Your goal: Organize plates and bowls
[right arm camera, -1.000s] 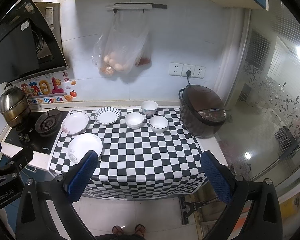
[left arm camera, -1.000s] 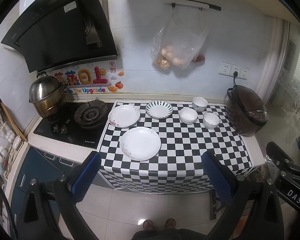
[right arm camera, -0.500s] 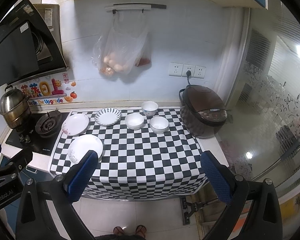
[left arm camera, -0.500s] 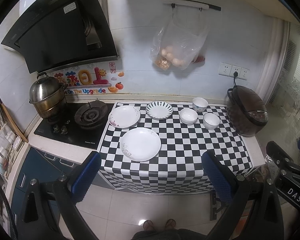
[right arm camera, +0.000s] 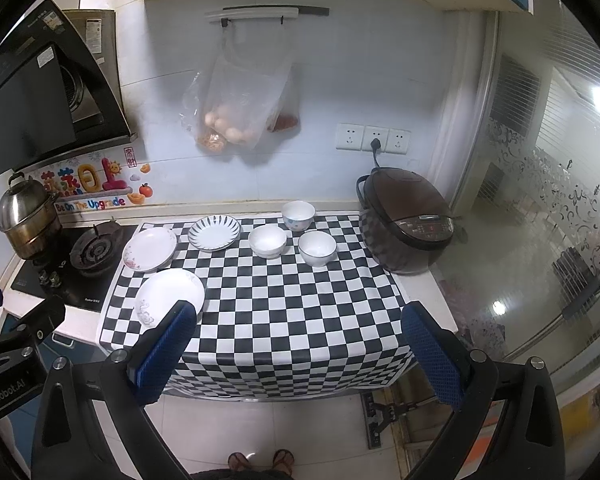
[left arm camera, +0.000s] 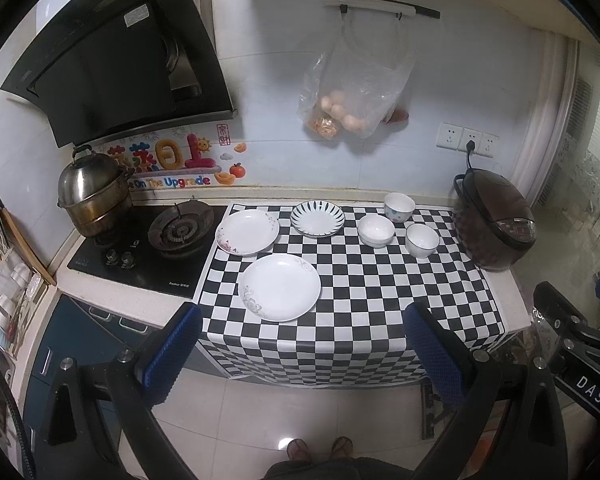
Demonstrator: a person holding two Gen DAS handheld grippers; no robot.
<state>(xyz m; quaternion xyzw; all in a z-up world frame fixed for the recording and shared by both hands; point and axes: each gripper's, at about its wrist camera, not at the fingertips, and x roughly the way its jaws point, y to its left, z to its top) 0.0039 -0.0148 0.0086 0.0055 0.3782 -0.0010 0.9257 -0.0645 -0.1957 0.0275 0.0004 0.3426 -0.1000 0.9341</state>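
Observation:
On the checkered cloth (left arm camera: pixel 360 280) lie three plates: a large white plate (left arm camera: pixel 279 287) in front, a floral plate (left arm camera: pixel 247 232) behind it, and a blue-striped plate (left arm camera: pixel 317 218). Three white bowls stand to the right: a dotted bowl (left arm camera: pixel 399 207) at the back, a middle bowl (left arm camera: pixel 376 231) and a right bowl (left arm camera: pixel 421 240). The same dishes show in the right wrist view, among them the large plate (right arm camera: pixel 168 294) and right bowl (right arm camera: pixel 317 248). My left gripper (left arm camera: pixel 304 356) and right gripper (right arm camera: pixel 296 352) are both open and empty, held back above the floor before the counter.
A brown rice cooker (left arm camera: pixel 496 226) stands at the cloth's right end. A gas stove (left arm camera: pixel 180 232) with a steel pot (left arm camera: pixel 92 196) is on the left under a range hood (left arm camera: pixel 120 52). A bag of eggs (left arm camera: pixel 352 96) hangs on the wall.
Both views have drifted very slightly. Nothing on the counter has moved, and both grippers stay open.

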